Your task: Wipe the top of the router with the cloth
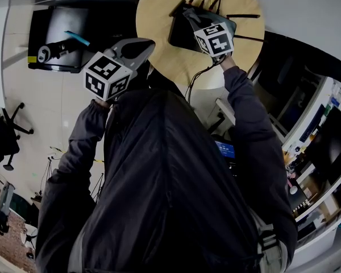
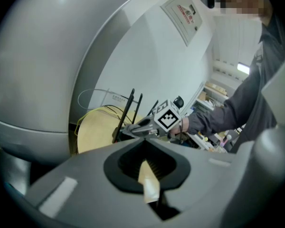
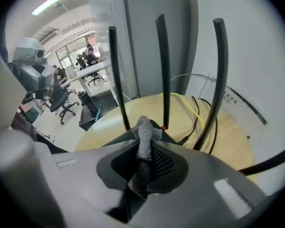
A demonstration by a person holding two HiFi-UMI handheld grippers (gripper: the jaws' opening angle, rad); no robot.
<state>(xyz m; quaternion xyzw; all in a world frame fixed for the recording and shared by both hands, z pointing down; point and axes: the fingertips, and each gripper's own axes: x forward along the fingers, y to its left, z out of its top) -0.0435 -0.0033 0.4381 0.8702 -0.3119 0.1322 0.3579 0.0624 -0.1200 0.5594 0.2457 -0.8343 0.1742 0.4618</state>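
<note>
The black router (image 1: 181,34) lies on a round wooden table (image 1: 159,16), its thin antennas (image 3: 163,70) standing up. My right gripper (image 1: 188,15) is over the router's top, shut on a grey cloth (image 3: 143,136) that sticks out from the jaws just in front of the antennas. In the right gripper view only a dark edge of the router body (image 3: 115,137) shows past that gripper (image 3: 145,144). My left gripper (image 1: 137,48) hangs left of the table, off the router, jaws together with only a cream strip (image 2: 149,178) between them. It looks toward the antennas (image 2: 125,116) and the right gripper (image 2: 135,129).
Yellow and black cables (image 3: 195,109) run across the tabletop behind the router. A white wall (image 2: 147,56) stands close behind the table. A dark desk with a monitor (image 1: 55,38) is at the left, office chairs (image 3: 66,109) further off, cluttered shelves (image 1: 324,152) at the right.
</note>
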